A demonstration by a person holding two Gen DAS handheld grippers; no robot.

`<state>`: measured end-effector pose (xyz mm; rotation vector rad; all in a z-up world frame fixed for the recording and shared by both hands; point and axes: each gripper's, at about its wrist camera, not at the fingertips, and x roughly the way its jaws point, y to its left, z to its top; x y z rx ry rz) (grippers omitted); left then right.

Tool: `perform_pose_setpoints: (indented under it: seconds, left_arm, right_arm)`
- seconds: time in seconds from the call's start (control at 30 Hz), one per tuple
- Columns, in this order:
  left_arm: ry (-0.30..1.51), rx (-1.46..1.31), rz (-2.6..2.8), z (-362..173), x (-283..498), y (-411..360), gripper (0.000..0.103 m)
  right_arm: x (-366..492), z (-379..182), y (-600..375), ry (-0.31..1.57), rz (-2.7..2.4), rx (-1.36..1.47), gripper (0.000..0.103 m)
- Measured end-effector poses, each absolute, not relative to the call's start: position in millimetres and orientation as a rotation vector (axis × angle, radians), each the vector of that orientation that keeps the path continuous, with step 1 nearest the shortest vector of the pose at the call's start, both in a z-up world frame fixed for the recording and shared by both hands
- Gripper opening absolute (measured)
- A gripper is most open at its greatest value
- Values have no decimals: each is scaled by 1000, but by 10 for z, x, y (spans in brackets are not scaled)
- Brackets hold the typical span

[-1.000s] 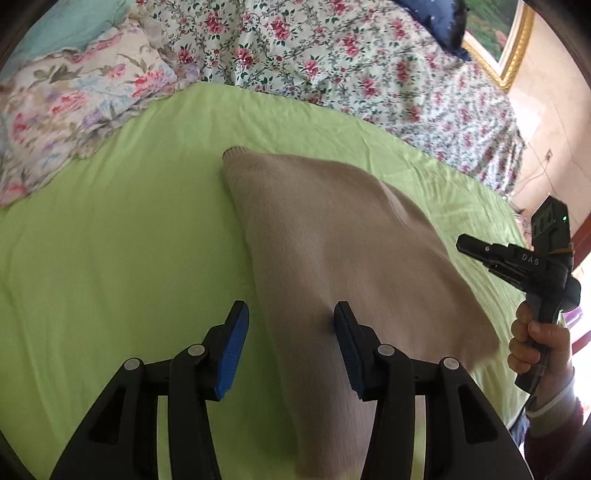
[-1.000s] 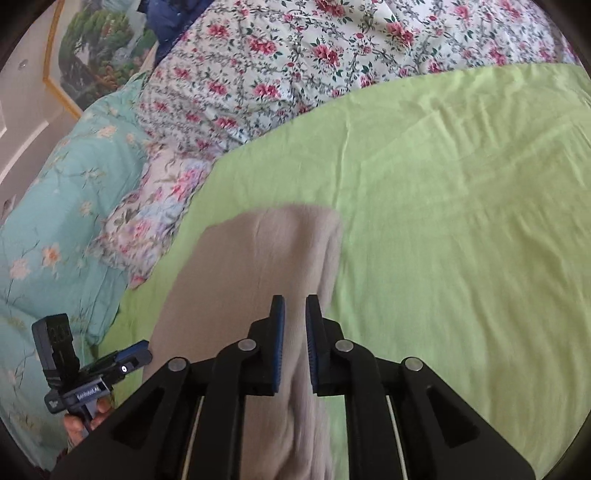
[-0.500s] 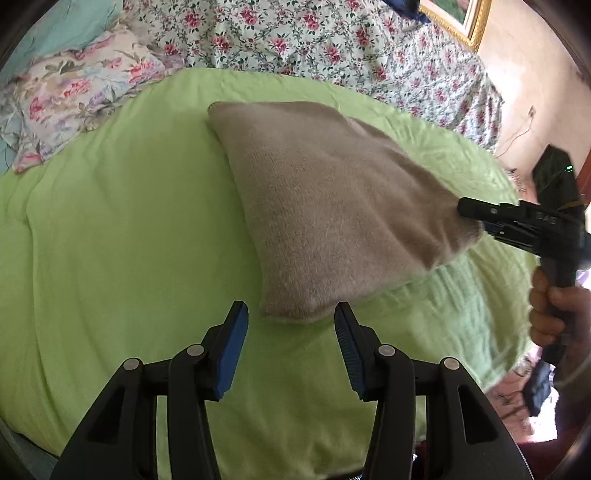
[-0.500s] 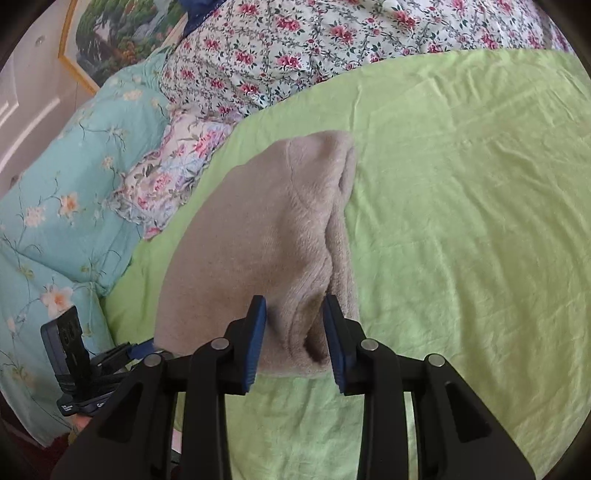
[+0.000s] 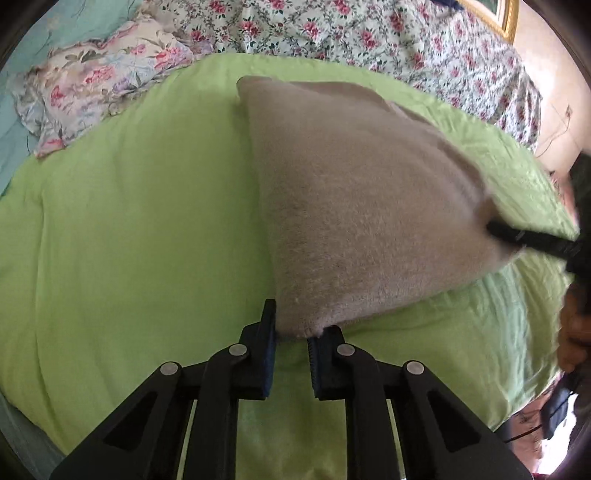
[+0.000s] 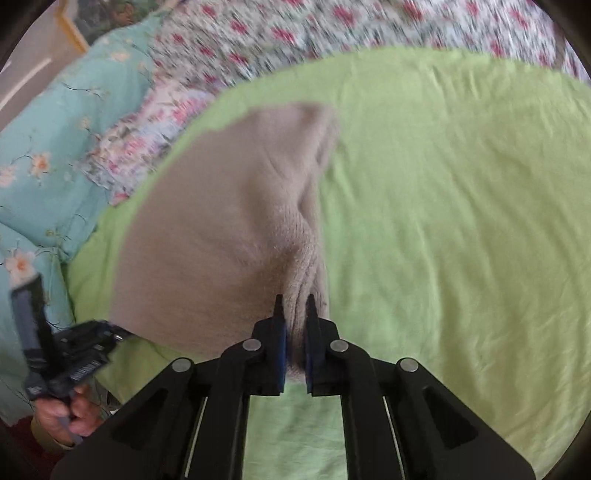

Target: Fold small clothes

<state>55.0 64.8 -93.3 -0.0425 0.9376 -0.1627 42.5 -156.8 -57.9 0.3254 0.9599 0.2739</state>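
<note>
You have each claw, left [image 5: 291,334] and right [image 6: 294,334], pinching a near corner of the beige knit garment [image 5: 362,206] on the green bedsheet [image 5: 140,229]; next, probably carry both corners evenly toward the far edge.

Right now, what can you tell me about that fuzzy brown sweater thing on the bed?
The beige sweater looks like soft, fuzzy knit, already folded into a thick, roughly square bundle with layers showing along its right edge. It lies on the green sheet, below the flowery bedding. The left tool pinches its near left corner, and the right tool pinches the bunched, ribbed near right corner, so both near corners look gripped while the far end rests on the sheet.
</note>
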Motion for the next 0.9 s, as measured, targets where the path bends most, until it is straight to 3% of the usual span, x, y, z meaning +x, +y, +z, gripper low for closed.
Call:
perform_pose_setpoints:
  seconds: [0.23, 0.47, 0.7, 0.77, 0.9]
  left_arm:
    - [897, -88, -305, -610, 270, 855, 17]
    - [695, -151, -519, -80, 296, 812, 17]
    - [853, -138, -504, -650, 943, 662, 16]
    - [912, -152, -482, -881, 985, 671, 8]
    - [923, -265, -490, -982, 981, 759, 5]
  right_arm:
    - [226, -216, -1742, 861, 238, 367, 15]
    - [262, 98, -1435, 785, 375, 373, 15]
    - [789, -307, -1280, 868, 326, 339, 14]
    - [946, -478, -1339, 901, 305, 333, 9]
    - [1014, -599, -1418, 884, 299, 338, 0]
